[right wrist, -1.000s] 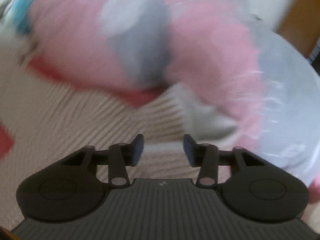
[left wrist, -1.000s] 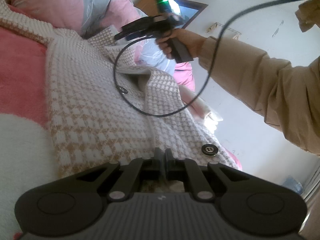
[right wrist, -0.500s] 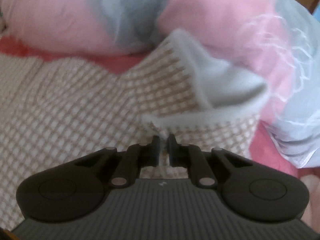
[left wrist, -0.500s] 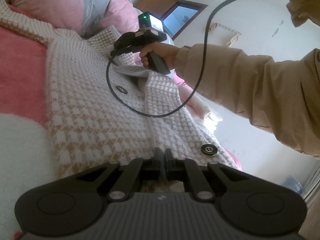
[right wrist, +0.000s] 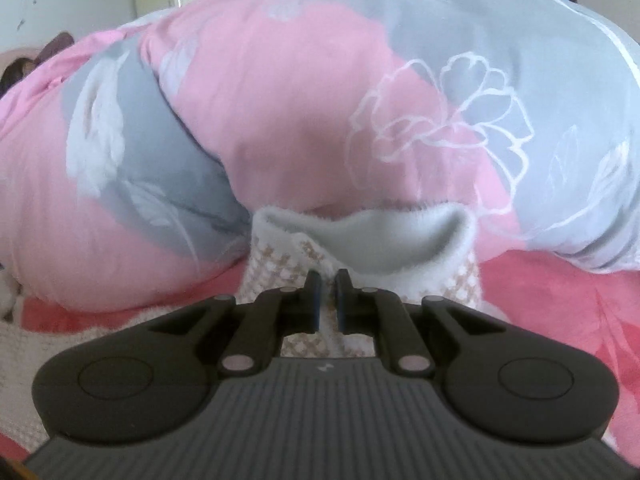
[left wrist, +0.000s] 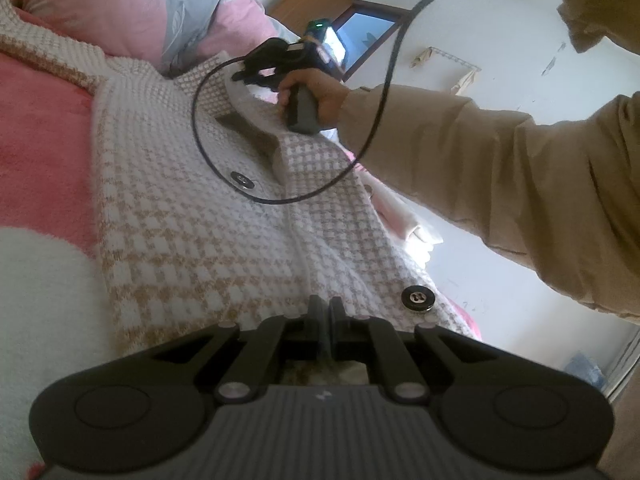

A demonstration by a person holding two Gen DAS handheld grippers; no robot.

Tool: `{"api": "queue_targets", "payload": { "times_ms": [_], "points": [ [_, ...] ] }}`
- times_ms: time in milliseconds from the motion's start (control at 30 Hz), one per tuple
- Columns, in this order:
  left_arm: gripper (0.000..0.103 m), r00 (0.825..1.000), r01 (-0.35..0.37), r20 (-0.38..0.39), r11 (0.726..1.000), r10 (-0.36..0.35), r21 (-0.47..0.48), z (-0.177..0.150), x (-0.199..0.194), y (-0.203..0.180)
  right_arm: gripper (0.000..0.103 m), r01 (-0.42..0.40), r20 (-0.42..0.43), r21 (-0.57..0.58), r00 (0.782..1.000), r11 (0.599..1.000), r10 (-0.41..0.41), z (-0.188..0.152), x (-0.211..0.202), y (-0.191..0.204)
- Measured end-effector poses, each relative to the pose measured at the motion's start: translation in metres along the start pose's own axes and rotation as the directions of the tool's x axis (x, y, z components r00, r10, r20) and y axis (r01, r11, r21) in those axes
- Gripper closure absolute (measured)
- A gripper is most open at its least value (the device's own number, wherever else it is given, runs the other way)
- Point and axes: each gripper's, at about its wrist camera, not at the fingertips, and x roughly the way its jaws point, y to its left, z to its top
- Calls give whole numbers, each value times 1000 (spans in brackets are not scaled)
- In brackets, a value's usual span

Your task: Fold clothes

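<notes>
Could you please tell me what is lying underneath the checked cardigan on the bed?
The checked cardigan lies on a pink and white blanket, showing along its edge. Whatever is beneath its middle is covered.

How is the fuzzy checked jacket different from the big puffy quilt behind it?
The checked jacket has a small tan-and-white check; the quilt has big pink and grey patches with white flowers. The jacket lies mostly flat with dark buttons; the quilt is bunched in a puffy heap with no buttons showing. The jacket looks fuzzy, the quilt smooth. Both are soft things on the bed.
</notes>
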Motion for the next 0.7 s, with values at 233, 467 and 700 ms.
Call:
{"api": "queue_targets", "payload": {
  "times_ms": [233, 467, 700],
  "points": [
    [97, 1000, 7, 2, 1000, -7, 5, -2, -1, -1, 97, 13, -54, -44, 998, 999, -15, -19, 38, 16],
    [97, 1000, 1, -4, 1000, -1, 4, -3, -4, -3, 90, 36, -140, -36, 989, 999, -41, -20, 58, 14],
    [96, 1000, -16, 0, 1000, 16, -15, -2, -8, -5, 56, -36, -33, 47, 999, 998, 37, 0, -66, -10]
  ]
}}
